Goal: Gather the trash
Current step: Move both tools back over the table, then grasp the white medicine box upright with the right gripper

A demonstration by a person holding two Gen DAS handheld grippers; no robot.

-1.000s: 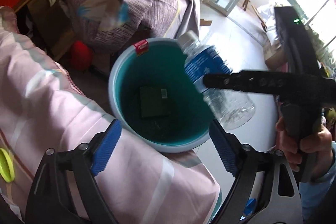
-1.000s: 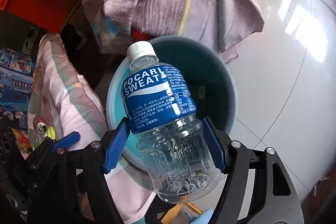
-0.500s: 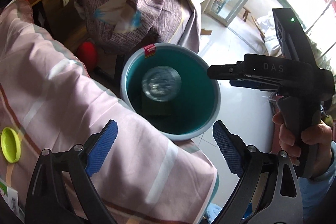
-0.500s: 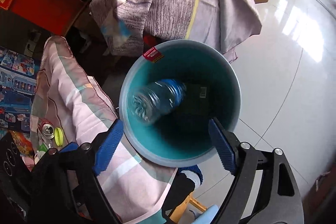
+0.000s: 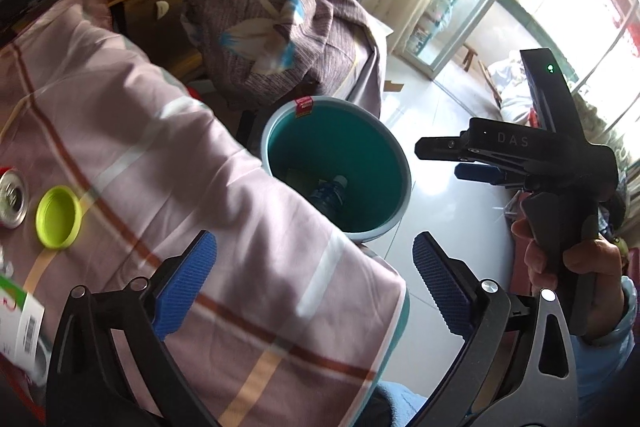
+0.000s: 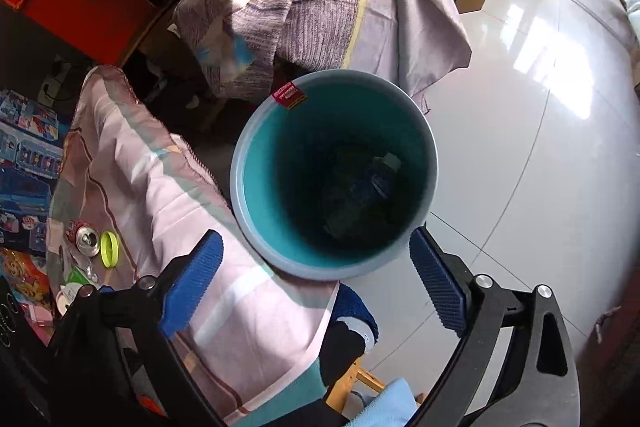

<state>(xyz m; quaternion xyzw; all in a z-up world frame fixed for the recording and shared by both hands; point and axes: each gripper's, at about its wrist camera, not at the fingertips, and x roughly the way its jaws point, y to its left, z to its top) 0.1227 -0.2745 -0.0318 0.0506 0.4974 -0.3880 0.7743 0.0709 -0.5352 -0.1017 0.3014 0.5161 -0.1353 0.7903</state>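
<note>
Both grippers, left (image 5: pixel 314 283) and right (image 6: pixel 316 279), had jaws widening, nothing between them. Bottle (image 5: pixel 330 191) lay at the bottom of the bin (image 6: pixel 256 131). Can (image 6: pixel 86 239) and lid (image 6: pixel 109 248) sat on the cloth (image 5: pixel 120 115).

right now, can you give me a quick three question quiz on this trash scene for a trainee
1. True or false: the plastic bottle lies inside the teal bin.
2. Which thing sits right beside the drink can on the pink cloth?
A. a lime green lid
B. a spoon
C. a sponge
3. Fill in: neither the left tool nor the right tool holds ____ between its blue pads.

Key: 1 true. 2 A, the lime green lid. 3 anything; both tools' jaws are opening, with nothing between them.
</note>
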